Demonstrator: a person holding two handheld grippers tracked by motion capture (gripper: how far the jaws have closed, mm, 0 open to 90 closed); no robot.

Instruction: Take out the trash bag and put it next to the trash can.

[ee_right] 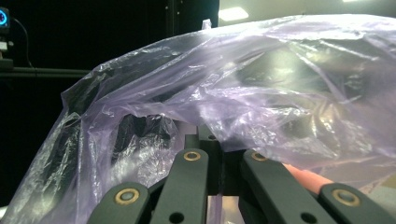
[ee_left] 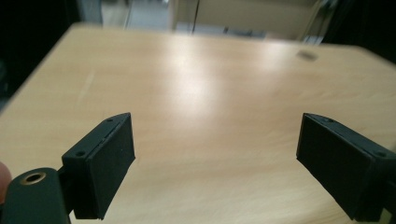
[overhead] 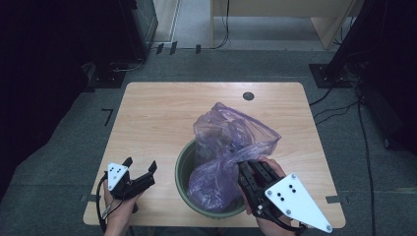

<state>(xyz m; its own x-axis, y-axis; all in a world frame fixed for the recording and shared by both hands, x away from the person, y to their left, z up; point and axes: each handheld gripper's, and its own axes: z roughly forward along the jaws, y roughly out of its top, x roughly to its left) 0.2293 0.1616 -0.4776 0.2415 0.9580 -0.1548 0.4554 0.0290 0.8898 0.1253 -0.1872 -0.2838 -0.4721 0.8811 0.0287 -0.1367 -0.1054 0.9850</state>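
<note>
Lining the round green plastic bin (overhead: pixel 183 169) with the thin translucent purple plastic bag (overhead: pixel 223 142) looks like the work in hand, and I judge it about half done. The bag's lower part sits inside the bin, bunched against the bin's near-right wall; its upper part stands crumpled above the bin's rim, mouth not spread. No edge of the bag is folded over the rim that I can see, so left to do: open the mouth, pull it around the rim, push the film down.

Right gripper (overhead: pixel 247 169) sits at the bin's near-right rim, jaws pinched together on a fold of the bag; film drapes right over its linkage in the right gripper view (ee_right: pixel 261 107). Left gripper (overhead: pixel 142 169) hovers left of the bin, well apart from it, jaws standing wide with nothing but bare wood between the pads (ee_left: pixel 112 161) in the left gripper view. It probably has to take the bag's opposite edge next.

Light wooden rectangular table (overhead: pixel 147 113) carries the bin near its front edge, right of centre. Small dark round hole (overhead: pixel 248 96) lies in the tabletop beyond the bin.

Counts: one bag, one bin, two grippers, one table, one hole.
</note>
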